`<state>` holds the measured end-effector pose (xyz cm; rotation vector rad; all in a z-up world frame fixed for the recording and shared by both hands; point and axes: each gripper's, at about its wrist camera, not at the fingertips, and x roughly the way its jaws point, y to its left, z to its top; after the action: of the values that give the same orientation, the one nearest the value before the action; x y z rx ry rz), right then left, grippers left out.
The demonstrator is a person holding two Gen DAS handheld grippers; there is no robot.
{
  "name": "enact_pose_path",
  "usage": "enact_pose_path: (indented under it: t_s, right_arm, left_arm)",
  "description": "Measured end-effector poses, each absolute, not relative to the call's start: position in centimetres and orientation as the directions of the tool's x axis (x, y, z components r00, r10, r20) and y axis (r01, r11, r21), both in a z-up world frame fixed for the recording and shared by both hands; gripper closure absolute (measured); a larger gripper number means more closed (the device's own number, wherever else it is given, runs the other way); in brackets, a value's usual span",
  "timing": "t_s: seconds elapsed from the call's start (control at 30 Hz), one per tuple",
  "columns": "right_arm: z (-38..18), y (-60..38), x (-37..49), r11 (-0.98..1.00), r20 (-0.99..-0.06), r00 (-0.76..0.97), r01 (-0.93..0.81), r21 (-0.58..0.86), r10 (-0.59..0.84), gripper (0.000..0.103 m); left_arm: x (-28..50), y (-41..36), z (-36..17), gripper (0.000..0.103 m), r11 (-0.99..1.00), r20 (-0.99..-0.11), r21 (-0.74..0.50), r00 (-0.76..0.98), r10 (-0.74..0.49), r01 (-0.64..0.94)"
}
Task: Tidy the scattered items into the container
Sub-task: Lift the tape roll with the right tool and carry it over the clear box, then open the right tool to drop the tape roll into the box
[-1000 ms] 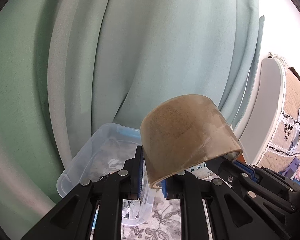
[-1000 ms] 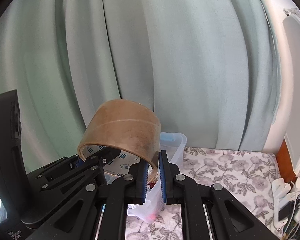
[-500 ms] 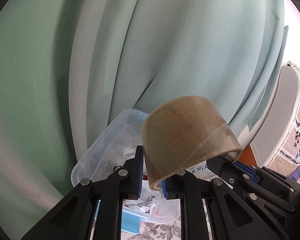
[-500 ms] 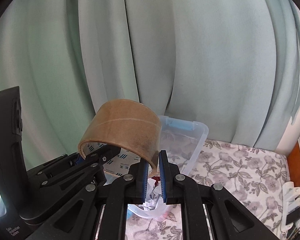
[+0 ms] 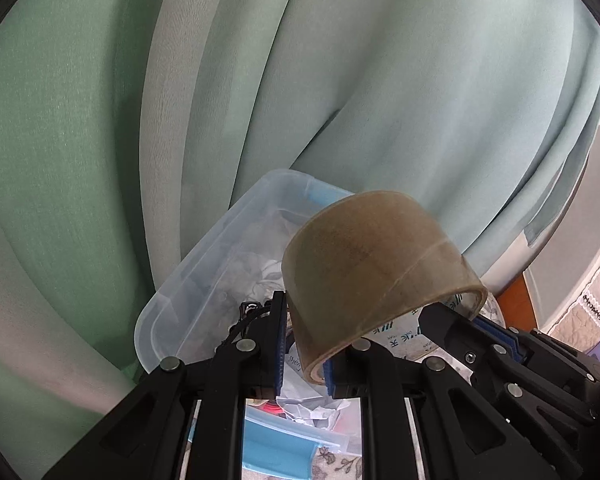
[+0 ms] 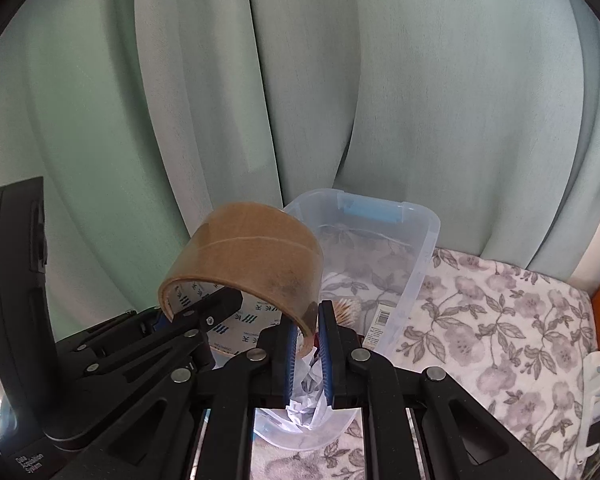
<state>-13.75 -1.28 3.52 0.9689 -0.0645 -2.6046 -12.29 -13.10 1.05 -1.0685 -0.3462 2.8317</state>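
Observation:
A brown packing-tape roll (image 5: pixel 372 264) (image 6: pixel 252 264) hangs in the air, held from both sides. My left gripper (image 5: pixel 304 346) is shut on the roll's left wall. My right gripper (image 6: pixel 308 338) is shut on its right wall. Each gripper shows in the other's view, the right gripper (image 5: pixel 456 320) reaching into the core, the left gripper (image 6: pixel 204 312) doing the same. Just beyond and beneath the roll stands the clear plastic container (image 5: pixel 204 256) (image 6: pixel 420 264) with a blue handle. It holds crumpled white paper (image 6: pixel 308 400) and other small items.
A pale green curtain (image 5: pixel 340 80) hangs close behind the container. A grey floral cloth (image 6: pixel 500 340) covers the table to the right. A white power strip (image 6: pixel 598 376) lies at the far right edge. A blue lid (image 5: pixel 276 446) sits below the left gripper.
Both grippers have carried the tape roll downward and toward the container, which now looks larger and lies under the roll. The grip on the roll is unchanged.

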Motion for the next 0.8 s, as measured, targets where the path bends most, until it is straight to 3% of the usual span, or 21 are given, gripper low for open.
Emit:
enact_pose_path:
  t_s: [0.2,0.43,0.8]
  right_arm:
    - [2.0,-1.5,-15.0,-0.935,-0.656,-0.672,0.310,0.173,-0.344,0.088]
    - [1.3,-1.1,-15.7,-0.942,-0.670,-0.665,0.286,0.176,-0.328,0.088]
    - [1.6,-0.6,-15.4,-0.947,-0.676,-0.666,0.265,0.181,-0.315,0.088]
  left_arm:
    - [-13.6,-13.4,-0.3,0.082,-0.972,-0.672,-0.236,-0.724,0.157,0.008]
    - [-12.9,-13.3,-1.5,0.061,-0.971,-0.685,-0.237,-0.711,0.158,0.013]
    - [-11.7,-13.1,0.4,0.049,-0.973,-0.681,-0.232,-0.715,0.155,0.010]
